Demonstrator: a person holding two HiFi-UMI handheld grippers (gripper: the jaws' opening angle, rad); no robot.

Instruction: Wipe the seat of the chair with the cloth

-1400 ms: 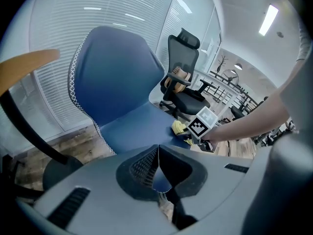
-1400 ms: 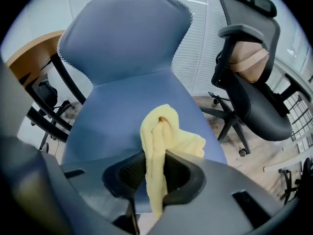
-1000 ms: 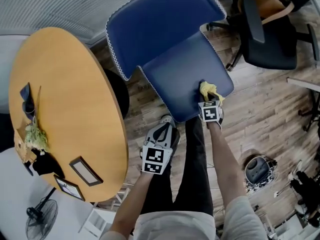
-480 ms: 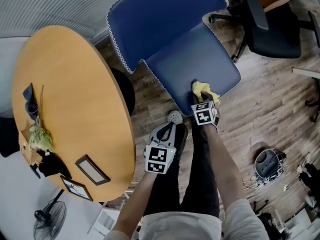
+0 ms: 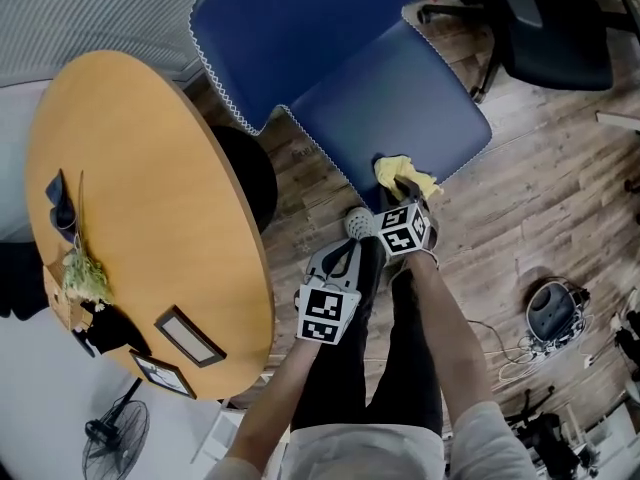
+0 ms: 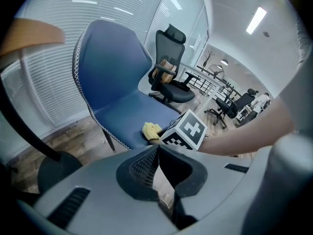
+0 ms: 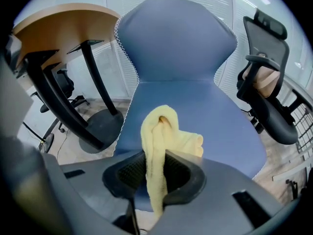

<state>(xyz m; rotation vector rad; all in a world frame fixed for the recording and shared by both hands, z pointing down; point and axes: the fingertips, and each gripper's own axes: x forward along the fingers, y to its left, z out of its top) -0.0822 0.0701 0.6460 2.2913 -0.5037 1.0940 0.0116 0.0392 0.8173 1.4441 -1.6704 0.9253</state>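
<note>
The right hand-held gripper (image 7: 155, 176) is clenched on the yellow cloth (image 7: 151, 141), which lies bunched just ahead of it on the front edge of the blue seat (image 7: 220, 116). The left hand-held gripper (image 6: 157, 153), jaws together and empty, hangs beside it, off the seat.

Round wooden counter (image 5: 150, 188), orange-tan top, left of head view.
On it, lower edge: 2 dark-framed pictures (image 5: 188, 337) (image 5: 160, 373), lying flat, near each other.
On it, left edge: 1 pale green sprig (image 5: 78, 273); 1 dark blue item (image 5: 58, 203) just above, kind unclear.
Beneath counter: black disc base (image 5: 245, 178) on wood-plank floor (image 5: 560, 218).
Upper right: 1 black office chair (image 5: 555, 28), tan item (image 6: 164, 72) on its seat.
Lower right: 1 round grey device (image 5: 555, 313) with loose cables.
Lower left: 1 black pedestal fan (image 5: 115, 438).
Top left: slatted blinds (image 5: 80, 8).
</note>
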